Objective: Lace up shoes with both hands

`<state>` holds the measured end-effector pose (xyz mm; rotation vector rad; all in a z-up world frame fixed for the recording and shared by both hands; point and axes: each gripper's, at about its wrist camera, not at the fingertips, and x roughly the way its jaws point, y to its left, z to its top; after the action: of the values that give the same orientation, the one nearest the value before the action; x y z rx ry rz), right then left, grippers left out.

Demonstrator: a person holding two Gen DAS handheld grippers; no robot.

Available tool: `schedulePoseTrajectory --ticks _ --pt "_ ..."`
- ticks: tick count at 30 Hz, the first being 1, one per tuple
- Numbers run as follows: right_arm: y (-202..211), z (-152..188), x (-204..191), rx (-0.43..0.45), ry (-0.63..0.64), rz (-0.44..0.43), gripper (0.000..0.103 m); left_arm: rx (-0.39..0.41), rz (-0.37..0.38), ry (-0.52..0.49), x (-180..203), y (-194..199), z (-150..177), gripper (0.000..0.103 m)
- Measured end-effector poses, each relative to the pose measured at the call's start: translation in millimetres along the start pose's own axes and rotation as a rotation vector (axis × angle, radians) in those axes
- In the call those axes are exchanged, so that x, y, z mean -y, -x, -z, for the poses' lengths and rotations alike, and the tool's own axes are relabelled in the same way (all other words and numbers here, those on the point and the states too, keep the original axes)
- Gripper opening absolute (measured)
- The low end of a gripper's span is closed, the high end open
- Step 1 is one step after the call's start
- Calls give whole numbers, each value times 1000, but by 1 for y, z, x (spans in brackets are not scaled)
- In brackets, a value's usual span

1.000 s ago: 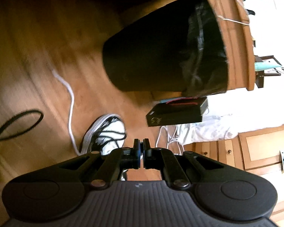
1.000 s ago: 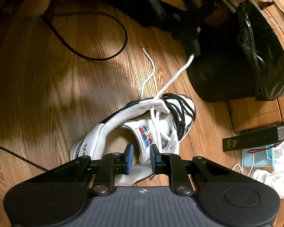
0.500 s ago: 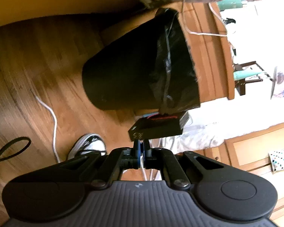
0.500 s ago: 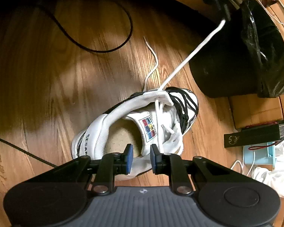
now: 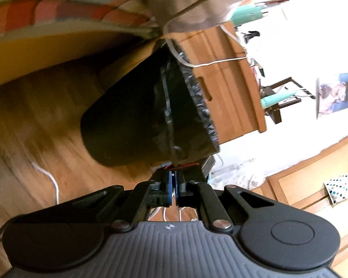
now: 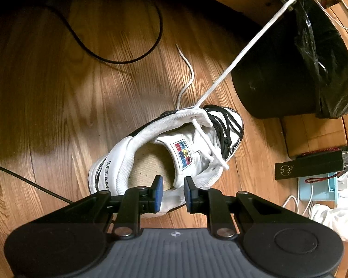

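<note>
A white sneaker [image 6: 132, 153] with black toe lacing lies on the wooden floor in the right wrist view. My right gripper [image 6: 173, 191] is shut on the shoe's near collar wall, which fills the gap between the blue pads [image 6: 157, 191]. A white lace [image 6: 243, 53] runs taut from the top eyelet up to the picture's upper right corner. Its other end [image 6: 188, 69] lies loose on the floor. In the left wrist view my left gripper [image 5: 173, 185] is shut on that lace, a braided bit of which [image 5: 154, 212] shows under the jaws. The shoe is hidden there.
A black bin [image 6: 290, 74] lined with a black bag stands right of the shoe's toe, against wooden furniture [image 5: 229, 88]. A black cable [image 6: 118, 58] loops on the floor at left. A black box [image 6: 313, 164] and white cords lie at right.
My left gripper has risen with the lace, drawing it longer and tauter; the shoe has dropped out of the left wrist view. The right gripper and shoe have kept still.
</note>
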<state>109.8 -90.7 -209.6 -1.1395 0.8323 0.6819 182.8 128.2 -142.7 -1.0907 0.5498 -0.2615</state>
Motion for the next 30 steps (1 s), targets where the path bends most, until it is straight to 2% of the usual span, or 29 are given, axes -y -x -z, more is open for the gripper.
schedulePoseTrajectory --ticks 10,14,16,18,22,24,27,28,30 --pt "0 0 -1 1 1 3 21 31 38 -164 40 12 -6 4" --pt "0 0 -1 1 2 4 21 91 91 -195 56 25 -13 0" --pt "-1 -1 -1 1 2 3 21 102 69 -225 62 30 -21 0" --pt "-1 -1 -1 -1 4 1 21 66 35 -226 57 26 -25 0" --pt "-2 -2 -1 -5 2 -1 21 5 18 -109 28 13 -15 0" --pt "-2 -3 -1 -4 1 -1 21 -42 -7 -102 19 2 -4 0" --pt "-1 -2 -2 -3 2 3 22 -130 -46 -64 0 -16 13 3" --pt "-1 -2 -2 -3 1 3 21 -153 -62 -46 -7 -20 19 7" --pt "0 -1 -1 -2 -3 4 22 -200 -117 -8 -22 -30 30 9"
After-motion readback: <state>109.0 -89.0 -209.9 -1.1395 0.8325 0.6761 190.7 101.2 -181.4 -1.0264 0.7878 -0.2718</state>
